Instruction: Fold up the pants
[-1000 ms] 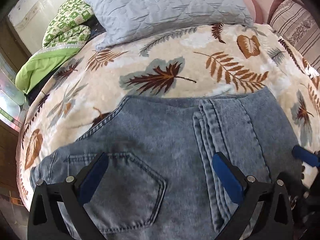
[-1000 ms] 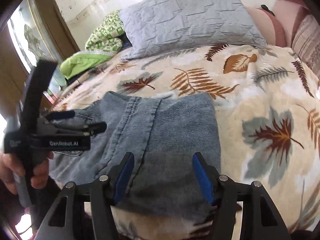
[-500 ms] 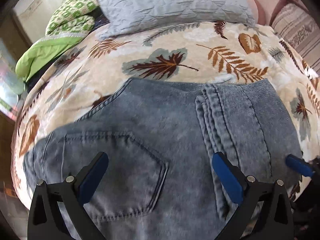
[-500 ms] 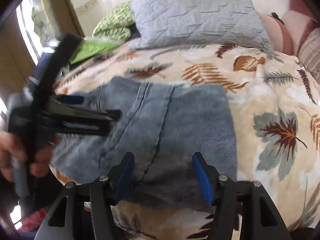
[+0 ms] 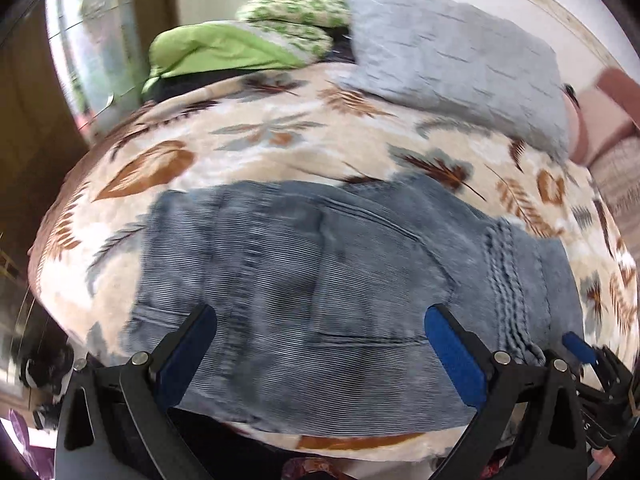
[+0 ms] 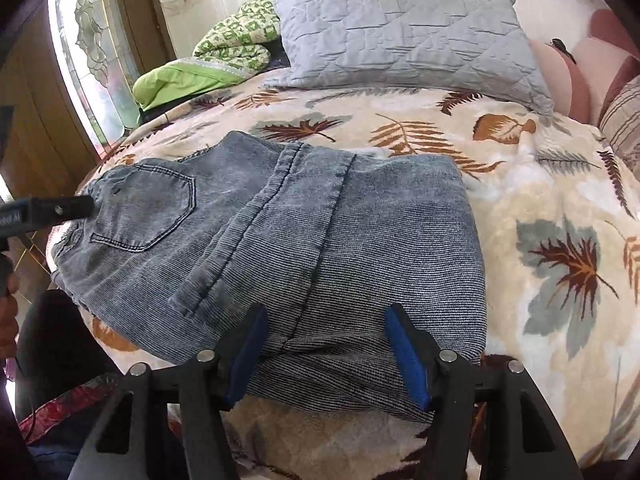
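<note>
Both tongs point(image 5: 320, 344) point(image 6: 324, 344) gape empty over folded pants point(image 6: 280, 248) on a leaf-print blanket point(image 6: 540, 208).

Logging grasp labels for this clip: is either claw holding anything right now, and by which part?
Nothing is held. The left claw and right claw both stand open above the folded jeans on the bed, pads clear of the cloth.

1 jeans point(image 6: 304, 240), 2 grippers (1 pillow point(image 6: 404, 36)).

Left tool point(image 5: 320, 344) open above folded jeans point(image 5: 320, 280).
</note>
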Tool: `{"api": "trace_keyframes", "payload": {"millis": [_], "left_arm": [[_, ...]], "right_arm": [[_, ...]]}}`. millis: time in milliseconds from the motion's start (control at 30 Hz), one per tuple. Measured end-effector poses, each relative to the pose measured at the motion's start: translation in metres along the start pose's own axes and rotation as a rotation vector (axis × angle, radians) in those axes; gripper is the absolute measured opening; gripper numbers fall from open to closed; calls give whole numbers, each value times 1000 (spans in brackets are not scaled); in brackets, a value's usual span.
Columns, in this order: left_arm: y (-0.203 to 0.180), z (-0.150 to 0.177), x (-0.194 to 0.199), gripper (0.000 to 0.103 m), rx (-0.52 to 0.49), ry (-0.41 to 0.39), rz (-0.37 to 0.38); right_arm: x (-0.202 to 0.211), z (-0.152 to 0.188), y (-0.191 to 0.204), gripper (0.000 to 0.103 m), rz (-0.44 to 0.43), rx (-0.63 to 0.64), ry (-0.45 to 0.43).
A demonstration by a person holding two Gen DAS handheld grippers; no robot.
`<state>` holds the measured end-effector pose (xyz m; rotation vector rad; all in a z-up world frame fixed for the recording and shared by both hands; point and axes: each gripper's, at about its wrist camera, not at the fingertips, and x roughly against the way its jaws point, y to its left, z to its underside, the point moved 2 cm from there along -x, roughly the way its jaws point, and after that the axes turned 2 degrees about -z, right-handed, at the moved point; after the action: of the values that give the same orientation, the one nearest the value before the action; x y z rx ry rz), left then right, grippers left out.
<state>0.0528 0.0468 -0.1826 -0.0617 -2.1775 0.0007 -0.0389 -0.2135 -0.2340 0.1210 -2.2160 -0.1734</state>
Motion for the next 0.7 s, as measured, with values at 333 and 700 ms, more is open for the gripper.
{"api": "trace_keyframes", "payload": {"millis": [333, 700], "left_arm": [[76, -20, -15, 103, 97, 46, -165], [43, -13, -74, 103, 11, 277, -132]], "right_arm": [[-1, -32, 24, 65, 29, 80, -11], [-11, -27, 31, 65, 84, 110, 61]]}}
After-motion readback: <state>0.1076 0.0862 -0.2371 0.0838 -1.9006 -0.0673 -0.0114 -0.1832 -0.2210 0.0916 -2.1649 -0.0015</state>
